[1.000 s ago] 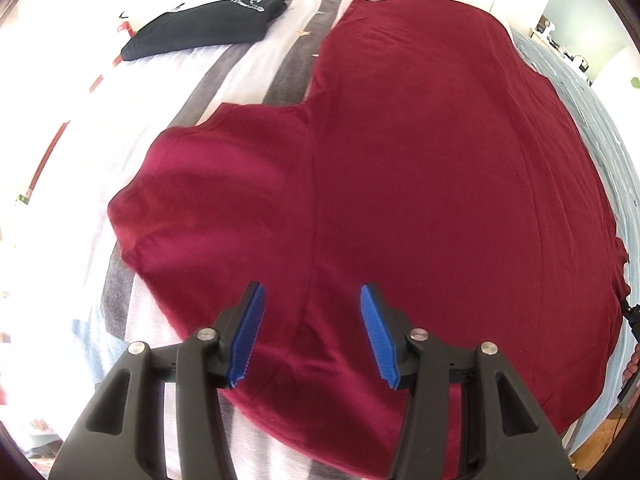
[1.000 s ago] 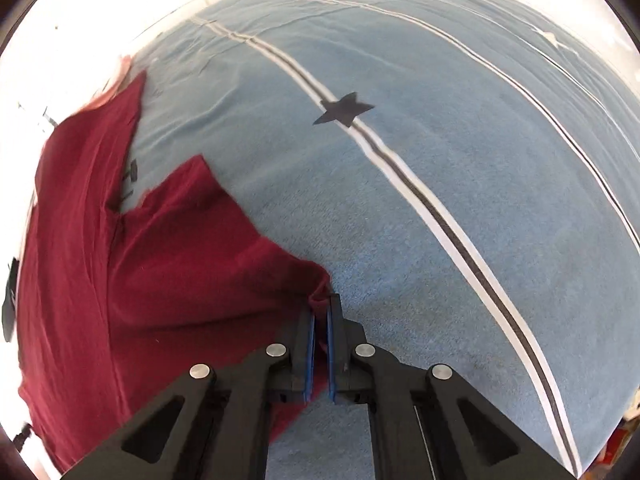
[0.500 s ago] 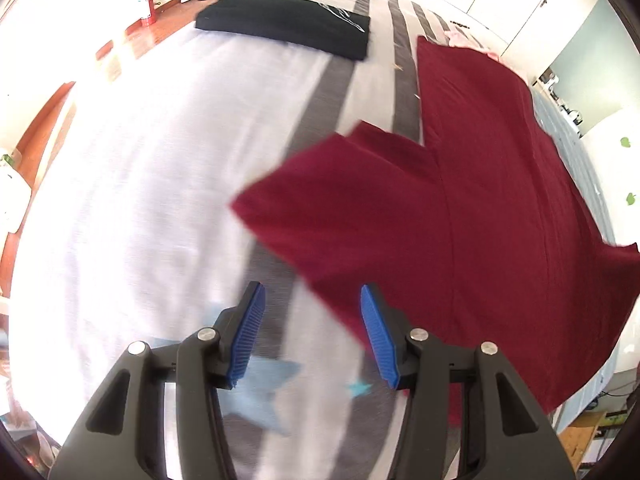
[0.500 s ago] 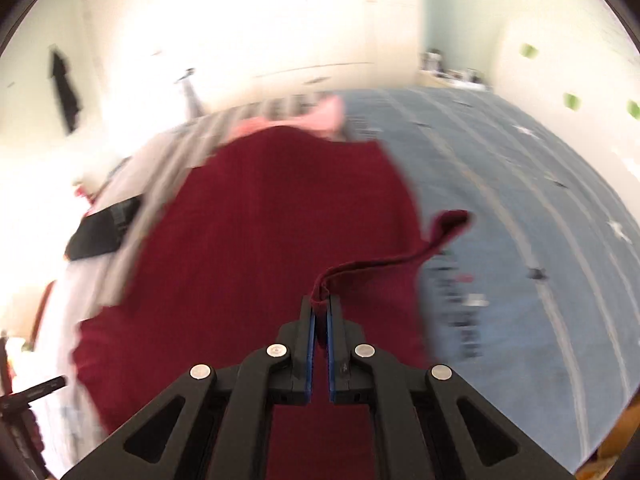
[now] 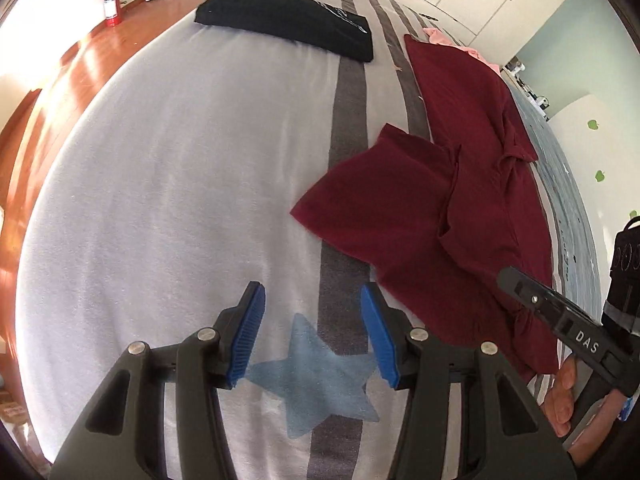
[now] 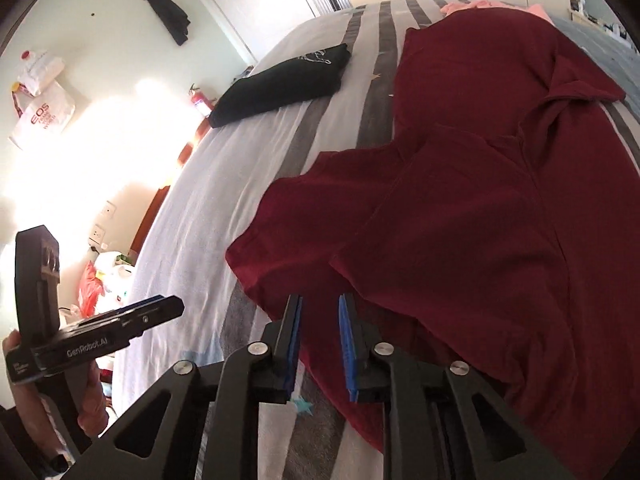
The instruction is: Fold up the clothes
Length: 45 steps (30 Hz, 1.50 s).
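A dark red T-shirt (image 5: 460,208) lies on the bed, its right side folded over onto the body, one sleeve spread to the left. It fills the right half of the right wrist view (image 6: 460,208). My left gripper (image 5: 312,332) is open and empty over the bare sheet, left of the shirt's near edge. My right gripper (image 6: 319,340) is open, empty, just above the shirt's near edge. It also shows at the right of the left wrist view (image 5: 516,280). The left gripper shows at the left of the right wrist view (image 6: 160,308).
A folded black garment (image 5: 288,20) lies at the far side of the striped bed sheet (image 5: 180,160). A pink garment (image 5: 452,40) lies beyond the red shirt. A fire extinguisher (image 5: 113,0) stands on the wooden floor at left.
My right gripper carried the shirt's right side over onto the body, then opened and let go. My left gripper moved left off the shirt to the bare sheet.
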Motion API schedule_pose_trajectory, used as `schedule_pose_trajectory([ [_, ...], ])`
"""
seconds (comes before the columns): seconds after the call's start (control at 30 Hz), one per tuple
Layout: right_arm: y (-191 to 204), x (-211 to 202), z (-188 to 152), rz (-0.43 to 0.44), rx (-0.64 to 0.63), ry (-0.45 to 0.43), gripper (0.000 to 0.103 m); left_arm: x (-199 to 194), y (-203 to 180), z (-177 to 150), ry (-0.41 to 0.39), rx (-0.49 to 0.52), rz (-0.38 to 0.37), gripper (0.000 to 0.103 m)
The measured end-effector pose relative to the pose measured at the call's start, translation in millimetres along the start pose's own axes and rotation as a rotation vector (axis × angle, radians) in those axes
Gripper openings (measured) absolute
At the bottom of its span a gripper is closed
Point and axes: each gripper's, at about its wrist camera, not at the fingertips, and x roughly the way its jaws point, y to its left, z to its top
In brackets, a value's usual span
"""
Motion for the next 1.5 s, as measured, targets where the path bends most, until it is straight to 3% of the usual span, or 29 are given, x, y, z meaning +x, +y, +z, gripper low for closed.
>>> schedule_pose_trajectory([
  [0.23, -38.7, -22.1, -42.0, -0.138, 0.038, 0.031, 0.020, 26.2, -47.5, 18.5, 0.022, 0.098, -0.112, 0.047],
  [0.33, -61.5, -27.5, -50.1, -0.159, 0.062, 0.029, 0.020, 42.4, -74.2, 27.7, 0.031, 0.147, -0.146, 0.047],
  [0.6, -86.5, -22.5, -56.4, -0.196, 0.056, 0.012, 0.020, 87.5, -115.0, 36.3, 0.050, 0.238, -0.089, 0.047],
  [0.67, -92.4, -21.2, -57.9, -0.204, 0.054, 0.008, 0.024, 89.4, -122.4, 35.3, 0.047, 0.260, -0.070, 0.046],
  [0.77, -92.1, -18.3, -59.0, -0.205, 0.034, 0.006, 0.032, 91.4, -131.7, 32.9, 0.046, 0.293, -0.041, 0.029],
  [0.83, -91.9, -16.4, -59.7, -0.206, 0.021, 0.005, 0.033, 92.8, -136.2, 31.3, 0.049, 0.309, -0.026, 0.023],
  [1.13, -91.0, -7.6, -62.9, -0.208, -0.038, 0.000, 0.038, 104.2, -134.2, 29.6, 0.067, 0.315, 0.057, 0.023],
  [1.2, -90.8, -5.6, -63.5, -0.210, -0.050, -0.001, 0.039, 103.9, -133.8, 29.8, 0.075, 0.322, 0.062, 0.012],
  [1.27, -90.0, -1.9, -63.9, -0.224, -0.054, 0.001, 0.039, 102.7, -131.8, 35.2, 0.086, 0.290, 0.029, 0.006],
  [1.5, -86.9, 4.6, -64.1, -0.236, -0.077, 0.008, 0.039, 57.2, -118.6, 65.7, -0.006, 0.211, -0.067, 0.005],
])
